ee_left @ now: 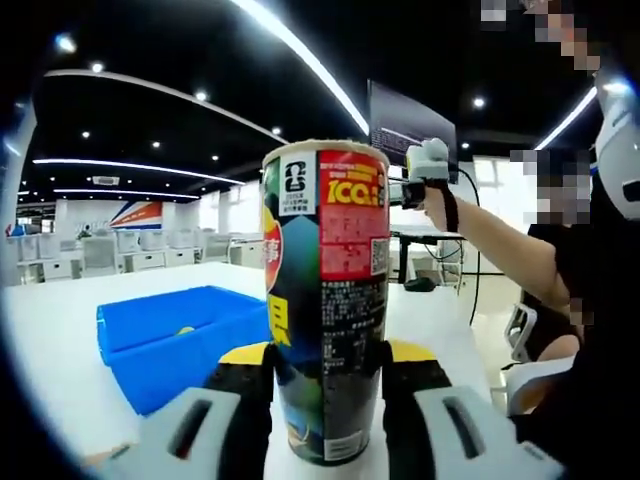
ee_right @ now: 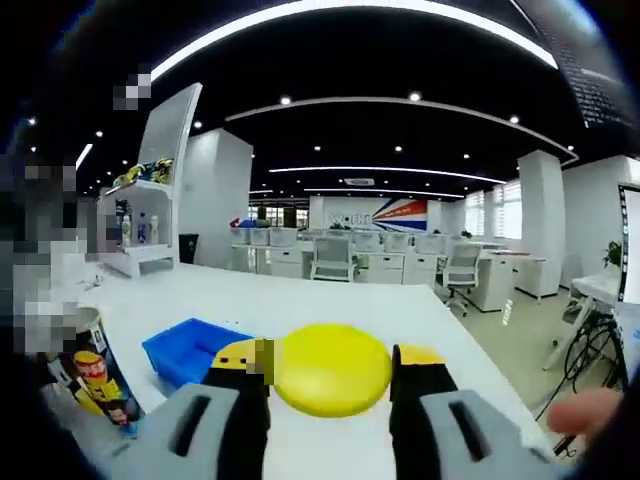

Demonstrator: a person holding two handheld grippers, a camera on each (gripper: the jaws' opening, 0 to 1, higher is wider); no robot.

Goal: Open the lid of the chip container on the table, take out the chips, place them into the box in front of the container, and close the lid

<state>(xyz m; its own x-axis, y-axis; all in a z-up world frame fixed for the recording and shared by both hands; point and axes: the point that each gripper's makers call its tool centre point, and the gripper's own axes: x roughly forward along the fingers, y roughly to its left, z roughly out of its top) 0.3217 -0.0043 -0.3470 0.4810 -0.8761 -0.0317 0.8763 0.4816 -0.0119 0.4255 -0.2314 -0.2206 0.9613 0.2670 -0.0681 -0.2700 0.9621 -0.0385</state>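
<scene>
The right gripper [ee_right: 330,385] was clamped on the yellow lid [ee_right: 332,369], jaws pressing its two edges with the disc facing the camera, held up off the table [ee_right: 400,310]. The left gripper [ee_left: 327,375] was closed around the lower body of the chip container [ee_left: 326,300], keeping it upright with its base on the white table.

So the lid was already off and the chips still had to come out. My take on doing this bit well: park the lid somewhere flat and close by, since that claw was full and couldn't fetch chips while holding it. Don't drop it near the table edge, it's a light disc and would probably skid. Keep the left grip firm but not crushing, because the tube looked like thin cardboard that could dent. Tipping the can toward the box probably beats fishing inside with wide jaws.

The blue box [ee_left: 170,340] sat on the table just beside the container, toward the left in the left gripper view, with a small yellowish thing inside that I couldn't identify. In the right gripper view the box [ee_right: 190,350] lay beyond the lid and the can [ee_right: 95,385] stood at lower left.

The container was a tall cylinder with a pale rim, its wrap red, yellow and dark green with lots of small print and a barcode patch. I couldn't see inside it.
</scene>
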